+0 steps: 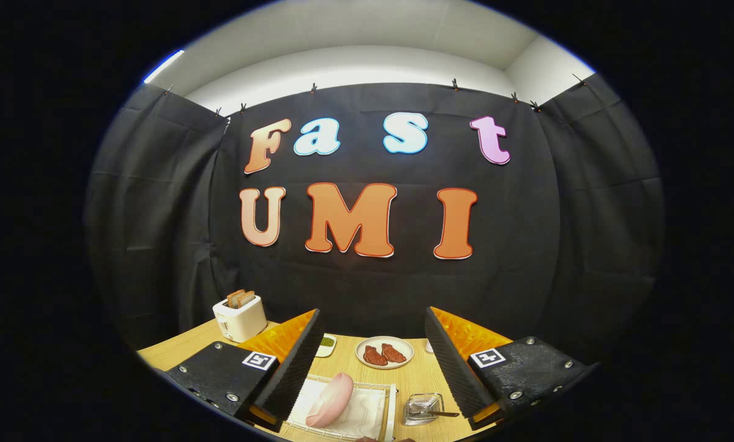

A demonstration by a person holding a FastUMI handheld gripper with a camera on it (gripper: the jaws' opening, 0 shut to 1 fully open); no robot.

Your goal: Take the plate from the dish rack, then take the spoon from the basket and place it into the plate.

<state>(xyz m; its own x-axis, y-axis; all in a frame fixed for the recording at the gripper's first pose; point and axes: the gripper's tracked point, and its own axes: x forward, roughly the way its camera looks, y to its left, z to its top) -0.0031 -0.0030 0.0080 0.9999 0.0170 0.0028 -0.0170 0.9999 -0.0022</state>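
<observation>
A pink plate (331, 393) stands tilted on edge in a white dish rack (376, 410) on the wooden table, low between my fingers and nearer the left one. To the rack's right sits a small clear basket (421, 409), and the spoon (444, 414) lies in it with its handle sticking out toward the right finger. My gripper (373, 362) is open, its black ribbed fingers (293, 368) spread wide above the rack and basket with nothing between them.
A white plate with two pieces of red meat (384, 352) lies beyond the rack. A white toaster holding toast (240, 317) stands at the table's far left. A small white dish with something green (326, 344) peeks past the left finger. Black cloth walls close the back.
</observation>
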